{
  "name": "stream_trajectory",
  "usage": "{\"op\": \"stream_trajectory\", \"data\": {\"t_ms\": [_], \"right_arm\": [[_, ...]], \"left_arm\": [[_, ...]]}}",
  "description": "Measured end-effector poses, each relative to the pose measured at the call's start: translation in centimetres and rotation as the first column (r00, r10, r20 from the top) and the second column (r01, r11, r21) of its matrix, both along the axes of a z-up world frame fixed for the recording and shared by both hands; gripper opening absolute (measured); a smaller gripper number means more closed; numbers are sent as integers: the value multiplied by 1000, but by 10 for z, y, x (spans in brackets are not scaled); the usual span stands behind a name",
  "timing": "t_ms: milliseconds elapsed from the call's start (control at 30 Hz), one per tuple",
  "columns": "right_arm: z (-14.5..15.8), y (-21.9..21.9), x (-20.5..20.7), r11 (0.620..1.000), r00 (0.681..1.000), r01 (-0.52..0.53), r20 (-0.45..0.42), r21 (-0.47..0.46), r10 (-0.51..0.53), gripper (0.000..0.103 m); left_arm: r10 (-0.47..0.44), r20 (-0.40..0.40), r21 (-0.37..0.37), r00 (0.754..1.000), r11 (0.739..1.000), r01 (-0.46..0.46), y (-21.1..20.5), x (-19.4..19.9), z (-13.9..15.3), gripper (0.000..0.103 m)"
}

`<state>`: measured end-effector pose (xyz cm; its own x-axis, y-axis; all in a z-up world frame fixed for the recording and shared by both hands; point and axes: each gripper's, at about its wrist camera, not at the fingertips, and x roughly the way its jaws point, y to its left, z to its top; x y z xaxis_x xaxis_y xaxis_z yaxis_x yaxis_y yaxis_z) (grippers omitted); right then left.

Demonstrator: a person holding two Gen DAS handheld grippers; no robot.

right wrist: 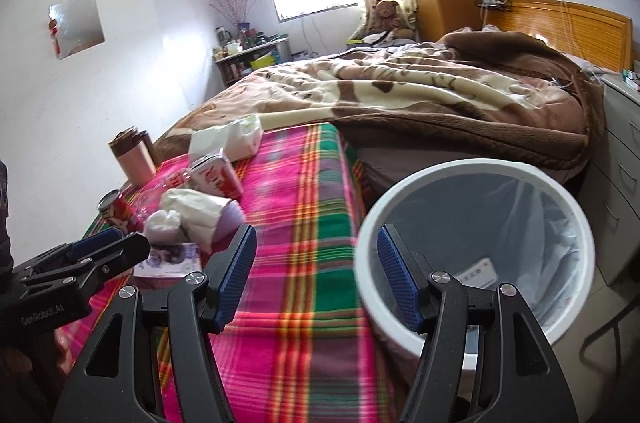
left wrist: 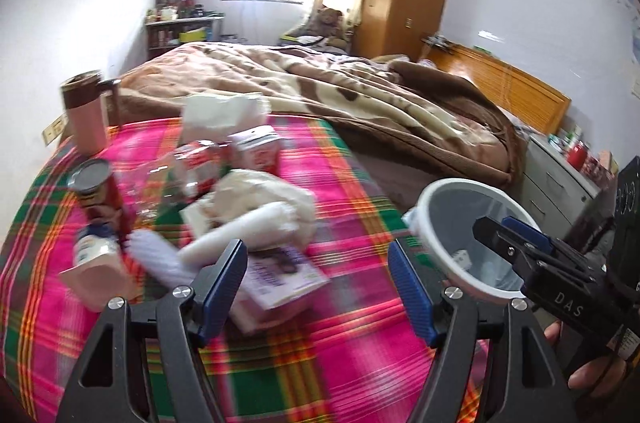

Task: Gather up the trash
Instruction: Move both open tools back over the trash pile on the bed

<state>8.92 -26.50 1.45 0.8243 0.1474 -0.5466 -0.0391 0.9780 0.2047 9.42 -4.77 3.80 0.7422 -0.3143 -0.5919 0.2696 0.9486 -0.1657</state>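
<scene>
The job looked barely begun: the lined bin [right wrist: 476,251] beside the bed held only a scrap or two, while most of the litter lay uncollected on the plaid blanket [left wrist: 312,355]. The left gripper [left wrist: 316,287] was spread wide and empty, just short of a purple packet [left wrist: 276,275]. The right gripper [right wrist: 316,275] was also wide and empty, over the bin's near rim. Beyond the packet were crumpled tissues [left wrist: 260,199], a red can [left wrist: 100,195] and a red carton [left wrist: 260,151]; farthest stood a pink tumbler [left wrist: 86,115].
</scene>
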Motion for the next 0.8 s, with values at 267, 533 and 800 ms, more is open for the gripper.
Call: {"op": "stream_trajectory", "data": {"t_ms": [267,533,800], "right_arm": [[-6,37,5,997,997,-74,-23,-10,74,65],[-17,72,15,988,986,-154,-68,-10,152,65],[-23,100,25,979,974,-203,-105,9,202,82]], "left_arm": [[121,3,4,993,993,-121,54,-5,-8,78],[218,-29,4,975,976,-218,101,-5,-21,78],[277,-65,-1,959,961,-278,134,3,-35,78]]}}
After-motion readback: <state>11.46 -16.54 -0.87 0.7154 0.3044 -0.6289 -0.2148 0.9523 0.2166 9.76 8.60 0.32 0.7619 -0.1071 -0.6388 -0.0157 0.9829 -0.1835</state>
